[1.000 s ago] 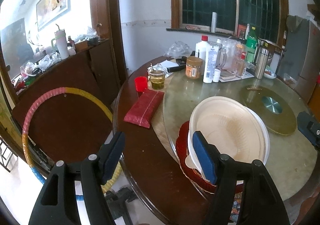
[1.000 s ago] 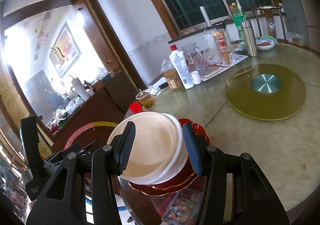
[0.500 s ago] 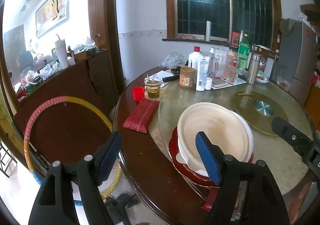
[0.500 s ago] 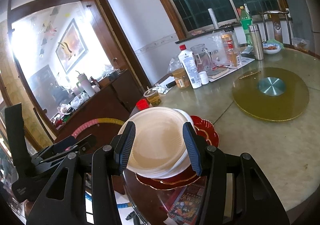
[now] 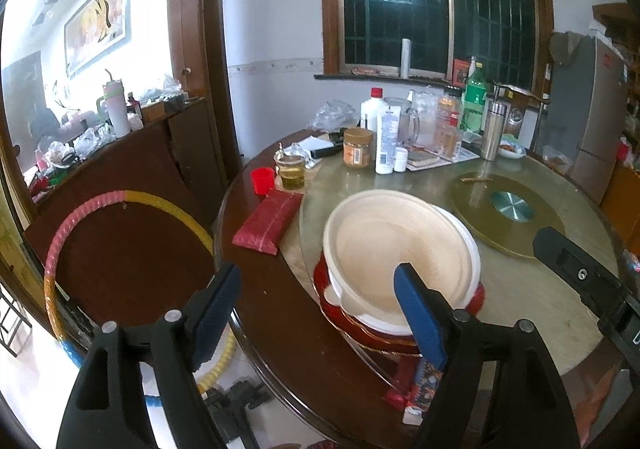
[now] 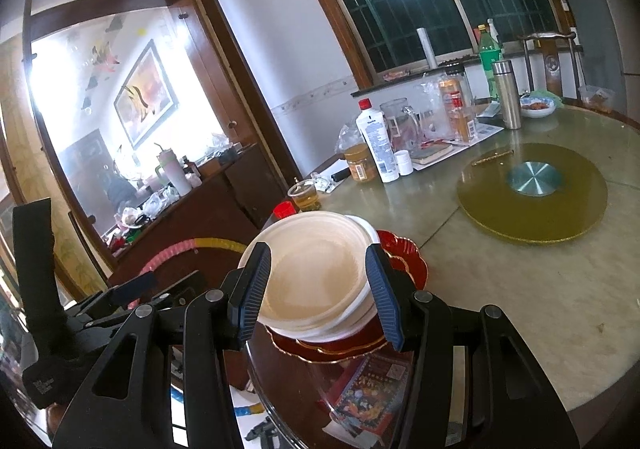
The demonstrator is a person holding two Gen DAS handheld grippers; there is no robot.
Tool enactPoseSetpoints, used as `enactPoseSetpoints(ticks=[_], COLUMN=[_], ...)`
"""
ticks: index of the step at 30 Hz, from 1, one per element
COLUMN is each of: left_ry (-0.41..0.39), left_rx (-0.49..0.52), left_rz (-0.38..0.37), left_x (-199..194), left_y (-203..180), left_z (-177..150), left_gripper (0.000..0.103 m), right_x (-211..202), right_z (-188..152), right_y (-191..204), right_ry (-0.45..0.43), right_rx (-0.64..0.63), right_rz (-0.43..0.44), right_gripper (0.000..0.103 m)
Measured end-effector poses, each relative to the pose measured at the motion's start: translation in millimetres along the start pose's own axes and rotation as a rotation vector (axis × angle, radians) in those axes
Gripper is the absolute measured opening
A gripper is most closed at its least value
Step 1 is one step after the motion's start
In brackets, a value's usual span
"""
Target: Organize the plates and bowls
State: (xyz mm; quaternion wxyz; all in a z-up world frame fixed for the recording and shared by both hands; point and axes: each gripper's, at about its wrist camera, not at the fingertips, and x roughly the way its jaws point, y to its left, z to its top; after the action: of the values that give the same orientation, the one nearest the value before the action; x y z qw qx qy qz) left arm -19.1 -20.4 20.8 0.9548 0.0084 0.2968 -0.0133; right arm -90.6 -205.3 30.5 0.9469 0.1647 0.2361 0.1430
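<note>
A stack of cream and white bowls point(image 5: 394, 245) sits on red scalloped plates point(image 5: 368, 333) at the near edge of the round table. It also shows in the right wrist view point(image 6: 316, 273), on the red plates point(image 6: 400, 253). My left gripper point(image 5: 316, 313) is open and empty, hanging near the table edge, with its right finger in front of the stack. My right gripper point(image 6: 316, 297) is open and empty, its jaws standing either side of the bowls, a little nearer the camera. The right gripper's body point(image 5: 580, 277) shows at the right of the left wrist view.
A gold lazy Susan point(image 5: 508, 209) lies mid-table. Bottles, jars and a pitcher point(image 5: 400, 133) crowd the far side. A red pouch point(image 5: 268, 221), red cup point(image 5: 262, 181) and glass of tea point(image 5: 292, 171) stand left of the bowls. A hoop point(image 5: 120, 201) leans on the cabinet.
Both grippers have drawn back from the bowl stack, which now looks smaller and further off. Both stay open. The stack has not moved.
</note>
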Motion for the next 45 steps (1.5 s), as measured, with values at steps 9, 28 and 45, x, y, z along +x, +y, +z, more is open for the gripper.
enactPoseSetpoints(ticks=[9, 28, 45], left_ry=[0.048, 0.04, 0.045], left_rx=[0.011, 0.016, 0.008], left_rz=[-0.015, 0.0, -0.012], left_x=[-4.6, -26.3, -31.5], left_y=[-15.0, -27.8, -28.8], left_z=[-10.1, -22.9, -20.3], left_gripper=[0.079, 0.079, 0.079], right_x=[-10.4, -38.9, -44.5], right_z=[-8.6, -16.2, -12.6], right_y=[-2.3, -3.5, -3.0], right_ry=[0.002, -0.016, -0.019], right_rx=[0.0, -0.02, -0.032], right_rz=[0.009, 0.03, 0.037], right_gripper=[0.05, 0.05, 0.05])
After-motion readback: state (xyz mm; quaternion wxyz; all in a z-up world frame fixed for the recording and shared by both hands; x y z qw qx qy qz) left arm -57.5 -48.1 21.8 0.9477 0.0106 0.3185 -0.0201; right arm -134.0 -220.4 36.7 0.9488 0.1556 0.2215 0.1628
